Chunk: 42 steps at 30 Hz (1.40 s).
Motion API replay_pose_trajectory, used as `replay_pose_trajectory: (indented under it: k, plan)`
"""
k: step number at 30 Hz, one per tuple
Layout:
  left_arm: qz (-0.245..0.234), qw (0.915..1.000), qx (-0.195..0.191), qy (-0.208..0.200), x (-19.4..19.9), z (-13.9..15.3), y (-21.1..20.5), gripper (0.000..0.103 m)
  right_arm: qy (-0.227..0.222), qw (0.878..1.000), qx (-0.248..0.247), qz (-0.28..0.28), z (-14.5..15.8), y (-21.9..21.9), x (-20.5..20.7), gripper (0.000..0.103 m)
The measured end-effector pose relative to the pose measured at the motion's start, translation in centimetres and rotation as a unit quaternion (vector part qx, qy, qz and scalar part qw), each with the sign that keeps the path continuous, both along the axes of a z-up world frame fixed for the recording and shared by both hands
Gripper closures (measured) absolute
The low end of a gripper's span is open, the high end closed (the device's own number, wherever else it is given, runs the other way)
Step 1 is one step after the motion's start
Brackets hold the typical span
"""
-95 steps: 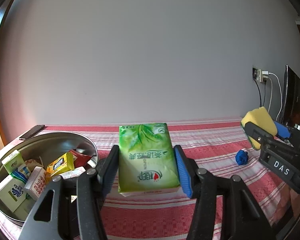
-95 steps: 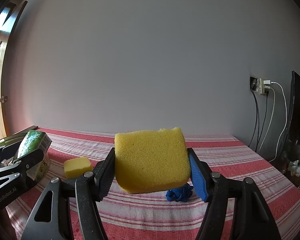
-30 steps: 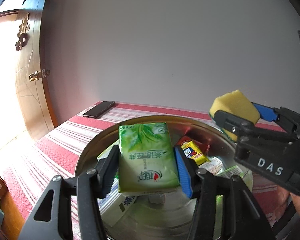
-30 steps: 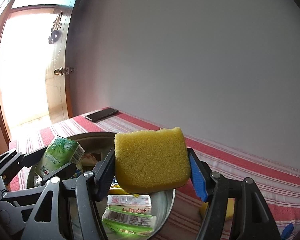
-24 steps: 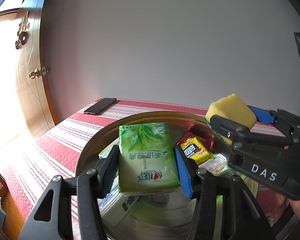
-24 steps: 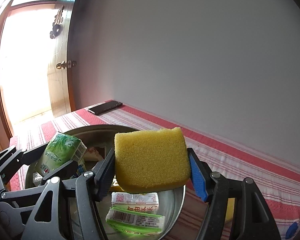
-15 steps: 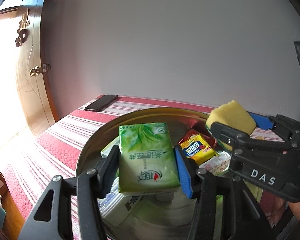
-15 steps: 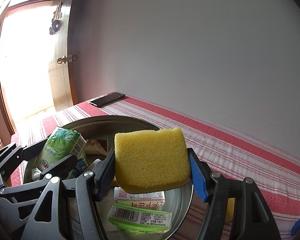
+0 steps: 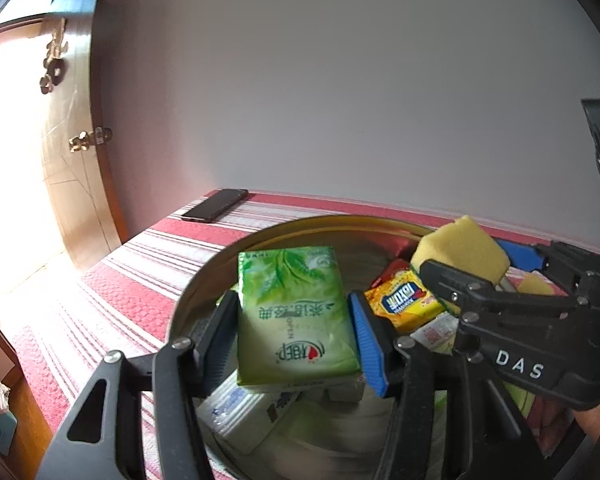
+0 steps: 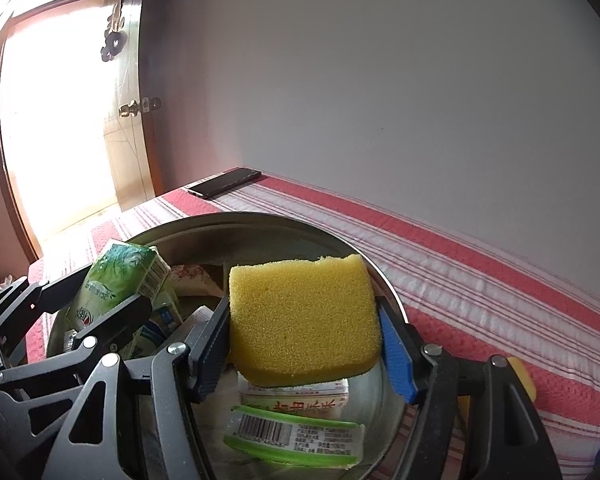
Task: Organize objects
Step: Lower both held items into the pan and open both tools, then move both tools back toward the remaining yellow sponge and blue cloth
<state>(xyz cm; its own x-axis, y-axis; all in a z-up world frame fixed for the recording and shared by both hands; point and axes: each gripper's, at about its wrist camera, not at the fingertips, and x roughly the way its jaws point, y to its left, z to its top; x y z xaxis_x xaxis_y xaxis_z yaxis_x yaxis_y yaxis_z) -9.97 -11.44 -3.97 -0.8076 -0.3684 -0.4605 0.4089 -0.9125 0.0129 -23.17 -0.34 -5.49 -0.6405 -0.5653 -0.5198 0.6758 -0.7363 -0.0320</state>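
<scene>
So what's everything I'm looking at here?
Bowl: one, metal, on the tablecloth, holding packets.
Green pack: one, between the left gripper's fingers, over the bowl.
Sponge: one, yellow, between the right gripper's fingers, over the bowl.
Yellow packet: one, inside the bowl.
Barcode packet: one, white and green, inside the bowl, under the sponge.
Phone: one, black, far corner of the table.
Tablecloth: one, red and white stripes.
Door: one, wooden, far left.
Left gripper: black, blue pad, jaws opening.
Right gripper: black, blue pad, jaws opening.
</scene>
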Motion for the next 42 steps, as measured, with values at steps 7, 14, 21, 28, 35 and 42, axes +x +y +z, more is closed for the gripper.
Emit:
replay_pose_trajectory:
  k: [7, 14, 21, 28, 35, 42]
  plan:
    - [0.035, 0.9983, 0.001, 0.046, 1.7, 1.0, -0.6, 0.0, -0.001, 0.999, -0.048, -0.014, 0.6, 2.3, 0.0, 0.014]
    - [0.018, 0.9982, -0.024, 0.051, 1.3, 1.7, 1.4, 0.0, 0.0, 0.996, -0.09, -0.017, 1.3, 5.3, 0.3, 0.013]
    - [-0.04, 0.9969, -0.045, 0.05, -0.2, 2.7, 6.1, 0.0, 0.022, 0.99, -0.098, -0.104, 1.6, 12.4, 0.3, 0.013]
    - [-0.145, 0.9859, -0.079, 0.025, -4.1, 2.7, 13.6, 0.0, 0.039, 0.969, -0.071, -0.235, 1.0, 21.6, -0.8, 0.013]
    - [-0.223, 0.9685, -0.094, -0.06, -10.8, -0.6, 19.8, 0.0, 0.035, 0.942, -0.064, -0.328, 0.1, 28.4, -1.9, 0.013]
    - [-0.245, 0.9582, -0.079, -0.124, -15.3, -2.3, 21.1, 0.0, 0.002, 0.932, -0.025, -0.361, -1.4, 31.1, -3.6, 0.013]
